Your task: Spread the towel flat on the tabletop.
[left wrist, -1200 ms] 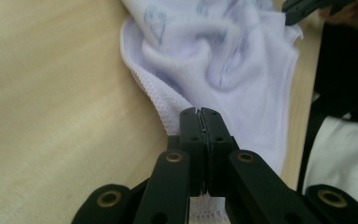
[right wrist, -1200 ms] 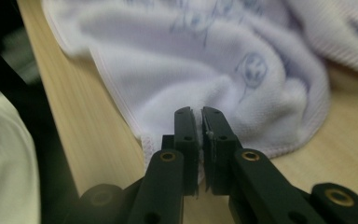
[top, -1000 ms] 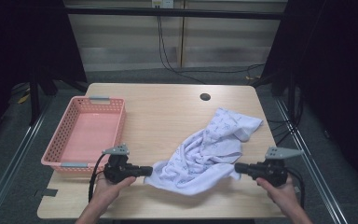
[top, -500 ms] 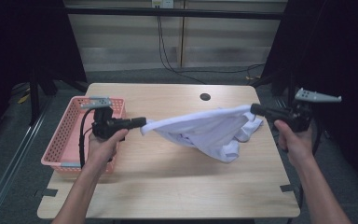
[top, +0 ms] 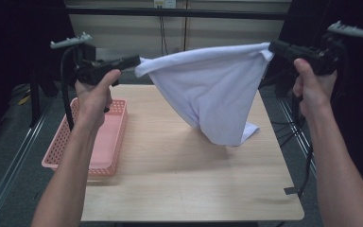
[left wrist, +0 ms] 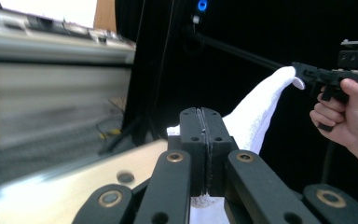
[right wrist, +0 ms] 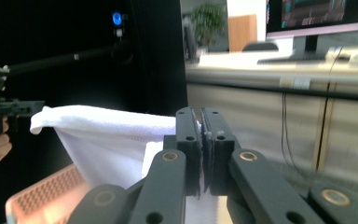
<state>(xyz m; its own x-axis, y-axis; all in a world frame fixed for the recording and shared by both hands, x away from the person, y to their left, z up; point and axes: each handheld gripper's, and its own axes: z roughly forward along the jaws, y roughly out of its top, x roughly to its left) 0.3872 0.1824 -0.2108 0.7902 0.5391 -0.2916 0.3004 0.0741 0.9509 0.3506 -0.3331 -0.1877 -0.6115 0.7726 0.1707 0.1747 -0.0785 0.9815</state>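
A white towel (top: pixel 212 90) hangs stretched in the air above the wooden table (top: pixel 170 179), held up by two corners. My left gripper (top: pixel 137 60) is shut on its left corner, my right gripper (top: pixel 270 47) on its right corner. The towel's lowest fold (top: pixel 246 132) still rests on the tabletop at the right. In the left gripper view the closed jaws pinch the white towel (left wrist: pixel 256 112), and the other gripper (left wrist: pixel 307 72) holds the far corner. In the right gripper view the shut jaws pinch the towel (right wrist: pixel 107 140), which runs across to the other gripper (right wrist: pixel 23 108).
A pink plastic basket (top: pixel 108 142) stands at the table's left edge, also in the right gripper view as the basket (right wrist: pixel 42 198). A dark metal frame and cabinets stand behind the table. Cables trail from both grippers.
Both grippers have risen from just above the table to well over it and spread apart, lifting the towel from a crumpled heap into a hanging sheet.
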